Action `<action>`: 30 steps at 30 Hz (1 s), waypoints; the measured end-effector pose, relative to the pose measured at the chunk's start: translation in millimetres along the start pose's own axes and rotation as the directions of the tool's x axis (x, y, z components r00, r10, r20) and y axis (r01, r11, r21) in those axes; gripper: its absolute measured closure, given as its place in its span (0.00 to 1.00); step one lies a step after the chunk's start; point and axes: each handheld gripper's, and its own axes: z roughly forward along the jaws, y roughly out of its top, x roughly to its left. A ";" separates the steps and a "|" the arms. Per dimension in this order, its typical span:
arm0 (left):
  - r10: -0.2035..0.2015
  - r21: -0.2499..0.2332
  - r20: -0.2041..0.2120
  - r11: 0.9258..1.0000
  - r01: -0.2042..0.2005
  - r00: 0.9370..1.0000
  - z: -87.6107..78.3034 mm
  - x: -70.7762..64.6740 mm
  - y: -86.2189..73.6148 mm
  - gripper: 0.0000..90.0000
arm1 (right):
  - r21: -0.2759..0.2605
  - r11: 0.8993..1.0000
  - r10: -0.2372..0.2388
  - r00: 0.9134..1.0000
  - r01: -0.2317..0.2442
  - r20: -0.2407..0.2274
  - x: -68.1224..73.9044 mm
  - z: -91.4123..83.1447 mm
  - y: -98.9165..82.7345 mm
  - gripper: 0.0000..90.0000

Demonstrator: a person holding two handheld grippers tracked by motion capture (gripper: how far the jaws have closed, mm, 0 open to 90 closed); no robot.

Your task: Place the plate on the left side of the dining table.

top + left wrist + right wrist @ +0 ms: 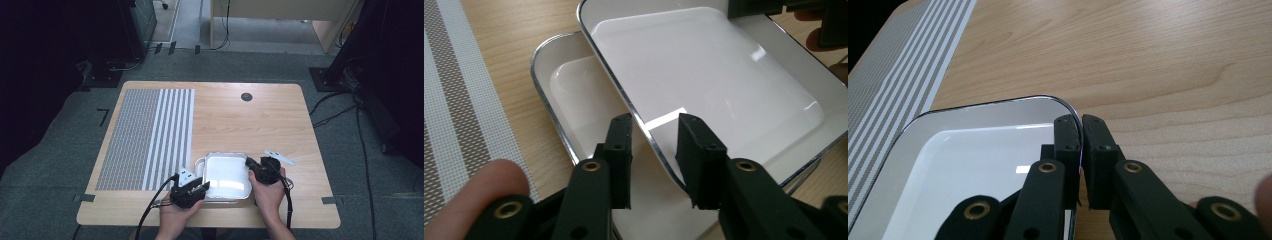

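Two white square trays with shiny metal rims lie stacked near the table's front edge. The upper tray [227, 175] [704, 65] [973, 160] sits shifted off the lower tray [200, 162] [569, 85], whose left part shows beneath it. My right gripper [250, 164] [1081, 127] [756, 7] is shut on the upper tray's rim at a far corner. My left gripper [202, 186] [654, 135] straddles that tray's near left rim. Its jaws stand apart, one inside and one outside the rim, with gaps showing.
A grey and white striped woven mat [145, 137] [459, 100] [908, 60] covers the table's left part. A round cable hole [246, 96] sits near the far edge. Bare wood lies behind and to the right of the trays. Cables run over the floor at right.
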 end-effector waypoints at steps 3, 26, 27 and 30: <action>0.003 -0.005 -0.017 1.000 -0.003 1.000 -0.4 -1.9 -0.2 0.80 | -0.007 1.000 -0.001 1.000 0.001 0.011 0.9 -0.2 -0.6 0.97; -0.055 -0.049 -0.029 0.997 0.054 0.998 -20.8 17.9 15.7 0.83 | 0.022 0.997 0.078 0.995 -0.077 -0.054 21.1 4.4 14.2 0.99; -0.062 -0.049 -0.028 0.997 0.060 0.998 -21.6 19.7 16.4 0.83 | 0.021 0.997 0.076 0.996 -0.075 -0.056 22.6 5.1 15.1 0.99; -0.073 -0.050 -0.029 0.996 0.072 0.997 -24.5 25.2 18.5 0.83 | 0.021 0.998 0.064 0.997 -0.063 -0.053 29.7 8.6 19.1 0.99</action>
